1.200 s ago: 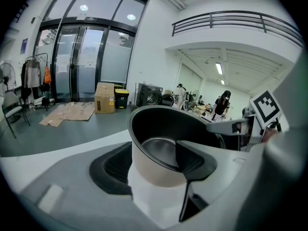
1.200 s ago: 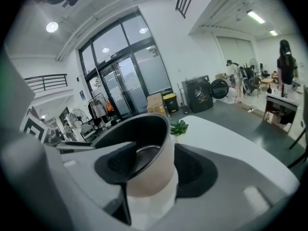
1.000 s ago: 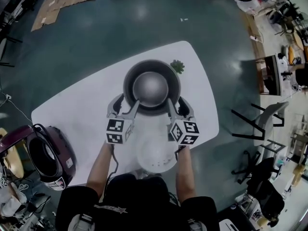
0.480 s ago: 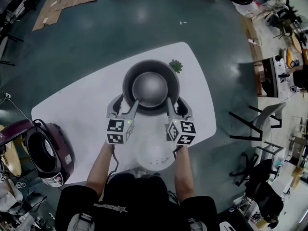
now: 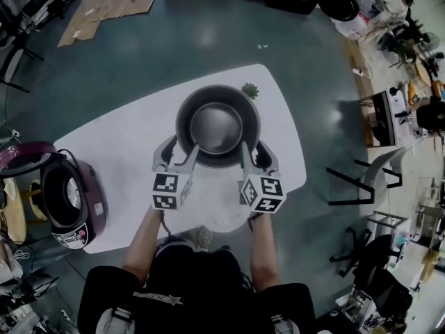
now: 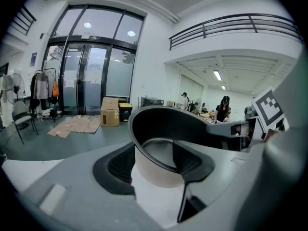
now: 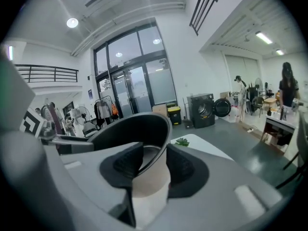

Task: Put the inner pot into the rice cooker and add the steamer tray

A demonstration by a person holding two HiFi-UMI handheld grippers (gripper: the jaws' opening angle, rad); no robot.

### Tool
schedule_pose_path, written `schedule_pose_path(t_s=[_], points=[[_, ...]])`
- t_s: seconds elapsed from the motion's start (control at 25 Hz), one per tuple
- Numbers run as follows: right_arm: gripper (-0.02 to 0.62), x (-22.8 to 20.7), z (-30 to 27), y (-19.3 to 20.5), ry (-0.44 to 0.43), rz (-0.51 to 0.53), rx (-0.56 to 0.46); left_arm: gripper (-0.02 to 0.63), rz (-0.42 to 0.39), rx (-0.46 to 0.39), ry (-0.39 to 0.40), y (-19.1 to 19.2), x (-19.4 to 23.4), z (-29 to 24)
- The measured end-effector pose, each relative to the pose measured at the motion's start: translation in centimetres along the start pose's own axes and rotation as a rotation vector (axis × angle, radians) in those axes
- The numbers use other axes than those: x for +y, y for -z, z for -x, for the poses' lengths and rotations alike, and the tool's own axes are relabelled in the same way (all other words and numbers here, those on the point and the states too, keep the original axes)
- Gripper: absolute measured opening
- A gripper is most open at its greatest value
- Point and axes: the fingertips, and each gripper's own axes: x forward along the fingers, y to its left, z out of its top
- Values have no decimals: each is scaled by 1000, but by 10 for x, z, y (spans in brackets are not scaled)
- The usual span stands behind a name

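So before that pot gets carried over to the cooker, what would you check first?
1. The left gripper clamps the rim of the dark round metal inner pot: ok.
2. The right gripper, its jaws having just been closing, clamps the rim's other side: ok.
3. Lid of the maroon rice cooker open: ok.
4. Cooker's cavity empty: cannot tell.
5. The white table bare between pot and cooker: ok.
6. The white round steamer tray lies near the person: ok.
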Motion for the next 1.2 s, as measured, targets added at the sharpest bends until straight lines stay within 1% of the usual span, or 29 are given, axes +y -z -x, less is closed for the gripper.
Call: schedule_pose_path(t_s=[0.28,0.56,1.0,1.2], points=[[146,25,67,-3,-17,16,-50,255,-1,-49,-12,1,-26,68],[146,50,134,4,-35,35,-93,250,-16,-86,-38,8,-50,136],[146,97,245,39,-73,61,-132,249,-12,-135,-86,46,-91,258],[146,123,280,46,-111,79,-144,249,-1,-158,-124,56,-98,307]])
